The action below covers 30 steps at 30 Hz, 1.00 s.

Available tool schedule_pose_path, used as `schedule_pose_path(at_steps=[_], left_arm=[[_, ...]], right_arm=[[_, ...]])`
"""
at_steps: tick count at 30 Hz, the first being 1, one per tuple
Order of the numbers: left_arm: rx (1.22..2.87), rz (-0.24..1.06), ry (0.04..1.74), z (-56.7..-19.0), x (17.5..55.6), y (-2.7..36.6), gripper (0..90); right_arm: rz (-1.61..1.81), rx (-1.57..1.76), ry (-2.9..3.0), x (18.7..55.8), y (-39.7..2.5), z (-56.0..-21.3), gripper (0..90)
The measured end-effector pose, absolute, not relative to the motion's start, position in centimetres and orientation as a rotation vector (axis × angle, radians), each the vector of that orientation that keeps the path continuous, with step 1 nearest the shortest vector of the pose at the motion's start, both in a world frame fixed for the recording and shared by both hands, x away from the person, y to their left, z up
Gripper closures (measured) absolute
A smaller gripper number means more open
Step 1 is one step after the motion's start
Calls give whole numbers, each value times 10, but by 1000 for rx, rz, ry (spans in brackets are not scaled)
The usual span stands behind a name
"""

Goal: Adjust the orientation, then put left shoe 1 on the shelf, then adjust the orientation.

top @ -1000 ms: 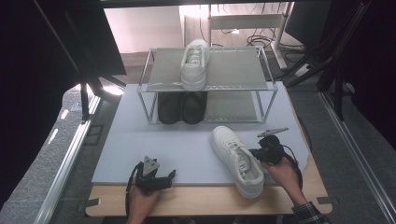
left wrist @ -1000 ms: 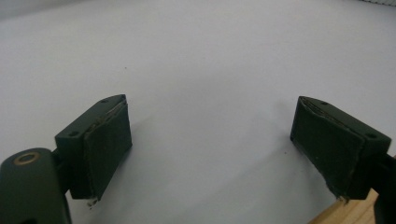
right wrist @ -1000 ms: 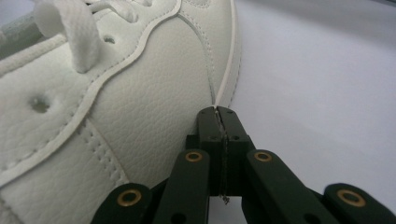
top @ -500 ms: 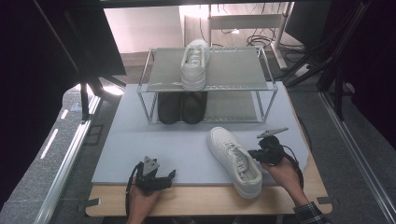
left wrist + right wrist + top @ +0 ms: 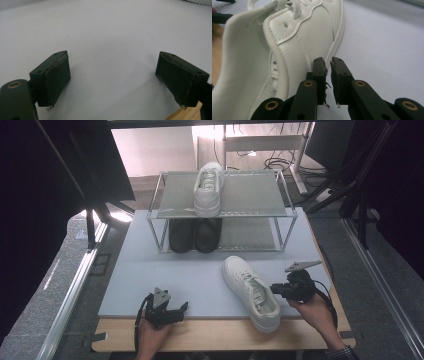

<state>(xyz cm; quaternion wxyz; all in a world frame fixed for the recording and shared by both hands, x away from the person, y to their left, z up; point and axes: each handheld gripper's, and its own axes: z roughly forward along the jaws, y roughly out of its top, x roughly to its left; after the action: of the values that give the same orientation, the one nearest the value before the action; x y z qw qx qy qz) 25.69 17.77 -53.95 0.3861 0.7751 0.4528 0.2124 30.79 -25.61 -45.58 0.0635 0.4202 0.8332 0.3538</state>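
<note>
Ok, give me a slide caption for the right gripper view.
Right gripper, fingers nearly closed and empty, beside the white leather sneaker on the pale grey mat.

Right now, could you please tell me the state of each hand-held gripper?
Left hand-held gripper: open, holding nothing, over the mat.
Right hand-held gripper: shut, gripping nothing, beside the white shoe.

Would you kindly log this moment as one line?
right tool: shut beside white leather sneaker | left tool: open, idle on grey mat
</note>
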Motion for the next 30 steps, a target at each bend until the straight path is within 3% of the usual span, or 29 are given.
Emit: schedule_pose_path(at_steps=[20,30], left_arm=[[1972,539,1154,-539,257,178,123],[1968,541,1154,-540,257,177,124]], right_arm=[[1183,1279,2526,287,-269,-436,739],[1218,1233,2562,285,-259,-428,645]])
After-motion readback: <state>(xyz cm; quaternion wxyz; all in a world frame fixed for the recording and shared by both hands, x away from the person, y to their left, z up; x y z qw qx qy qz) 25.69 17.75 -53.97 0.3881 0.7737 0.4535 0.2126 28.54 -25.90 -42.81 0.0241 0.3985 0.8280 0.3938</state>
